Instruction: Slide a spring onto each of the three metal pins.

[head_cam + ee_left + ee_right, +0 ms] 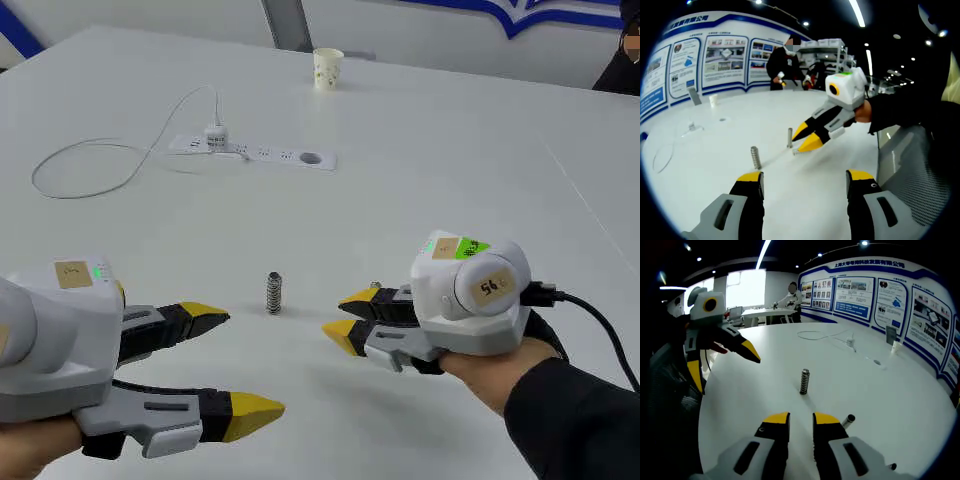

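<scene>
My left gripper [250, 362] has a pale grey-white housing with a square tan sticker [72, 274] and a small green light [99, 271] on top. Its jaws are black with grey plastic shells, each shell cut by an oblong slot, and they end in pointed yellow tips. My right gripper [335, 313] is built the same way: a rounded white body, black jaws and yellow tips. It carries a tan patch beside a green one on top, and a round label [489, 287] marked 56. A black cable [585, 308] leaves its rear. My right arm wears a black sleeve [580, 420].
</scene>
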`<state>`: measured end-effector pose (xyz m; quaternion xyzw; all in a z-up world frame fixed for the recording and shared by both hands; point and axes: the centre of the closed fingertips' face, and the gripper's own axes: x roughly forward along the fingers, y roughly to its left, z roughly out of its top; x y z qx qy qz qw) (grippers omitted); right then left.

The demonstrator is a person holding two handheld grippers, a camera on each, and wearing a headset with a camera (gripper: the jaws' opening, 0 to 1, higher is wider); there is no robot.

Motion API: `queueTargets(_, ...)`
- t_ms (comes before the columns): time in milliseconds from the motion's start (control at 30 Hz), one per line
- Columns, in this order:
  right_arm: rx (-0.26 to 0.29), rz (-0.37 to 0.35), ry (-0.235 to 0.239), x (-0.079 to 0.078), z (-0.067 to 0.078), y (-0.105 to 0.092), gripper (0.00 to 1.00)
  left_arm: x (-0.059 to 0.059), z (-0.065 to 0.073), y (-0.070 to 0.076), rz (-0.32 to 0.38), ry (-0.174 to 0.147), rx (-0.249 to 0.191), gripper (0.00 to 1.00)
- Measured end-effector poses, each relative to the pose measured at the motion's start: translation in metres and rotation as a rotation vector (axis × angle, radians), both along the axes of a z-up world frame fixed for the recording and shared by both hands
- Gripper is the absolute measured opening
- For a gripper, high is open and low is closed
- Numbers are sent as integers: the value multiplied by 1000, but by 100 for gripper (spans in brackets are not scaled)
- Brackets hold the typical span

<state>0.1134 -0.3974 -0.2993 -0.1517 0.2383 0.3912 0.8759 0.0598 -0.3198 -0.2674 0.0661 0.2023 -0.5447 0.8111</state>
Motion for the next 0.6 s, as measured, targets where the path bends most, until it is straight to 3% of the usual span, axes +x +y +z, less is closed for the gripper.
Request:
queueTargets(333, -30, -28, 21, -7, -12, -21, 19, -1, 1, -2, -13, -2, 3, 67)
queueTargets(600, -61, -50, 59, -10, -31, -39, 19, -1, 1, -2, -15, 0, 6, 67)
